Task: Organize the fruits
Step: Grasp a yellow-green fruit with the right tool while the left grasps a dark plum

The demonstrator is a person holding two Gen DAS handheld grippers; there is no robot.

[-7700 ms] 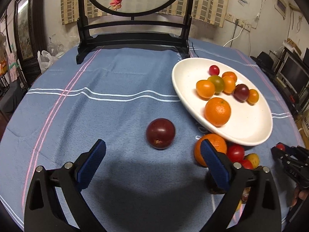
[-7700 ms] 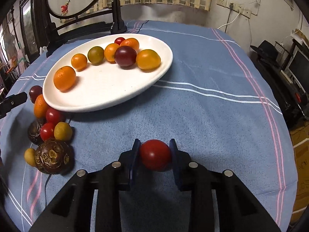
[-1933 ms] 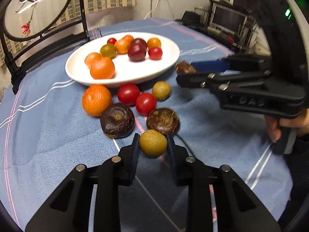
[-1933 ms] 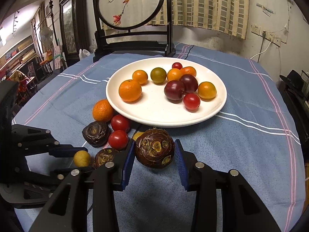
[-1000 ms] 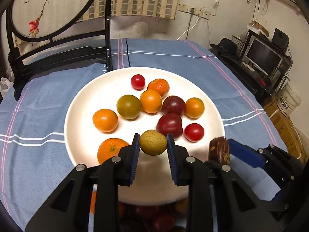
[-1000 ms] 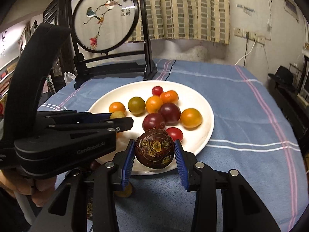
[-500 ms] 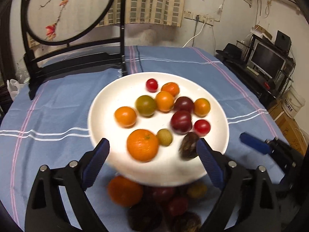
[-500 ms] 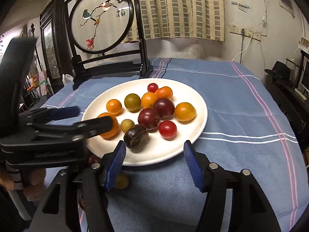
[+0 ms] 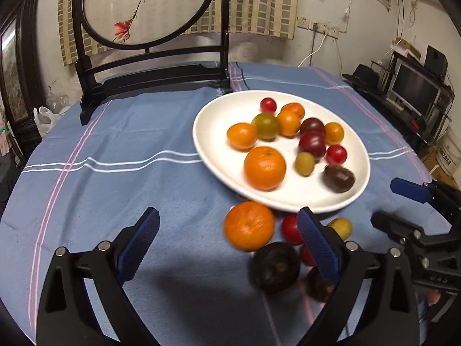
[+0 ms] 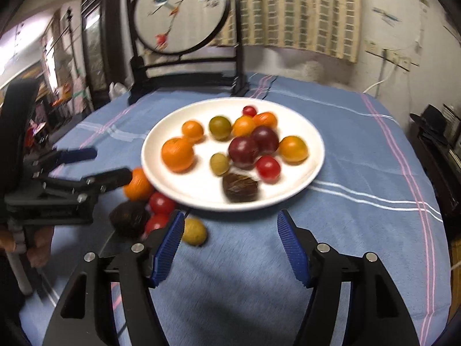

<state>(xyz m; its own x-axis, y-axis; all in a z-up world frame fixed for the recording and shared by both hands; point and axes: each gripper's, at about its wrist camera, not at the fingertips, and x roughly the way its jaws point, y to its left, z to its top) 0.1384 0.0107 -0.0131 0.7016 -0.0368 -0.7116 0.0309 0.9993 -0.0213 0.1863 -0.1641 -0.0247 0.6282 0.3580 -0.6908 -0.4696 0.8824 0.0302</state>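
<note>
A white plate on the blue cloth holds several small fruits. Among them are a yellow-green fruit and a dark brown wrinkled fruit near its front rim. Off the plate lie an orange, red tomatoes, a yellow fruit and dark wrinkled fruits. My left gripper hangs over the cloth and the orange, jaws opening, nothing between them. My right gripper is just short of the plate's front rim, jaws opening and empty.
A dark wooden stand with a round embroidered screen rises at the table's far edge. The blue striped tablecloth stretches left of the plate. A monitor and shelves stand off to the right. A hand holds the left gripper's handle.
Both grippers opened and let go: the yellow-green fruit and the dark brown fruit now lie on the plate. Both grippers drew back from the plate, the left one sliding leftward.
</note>
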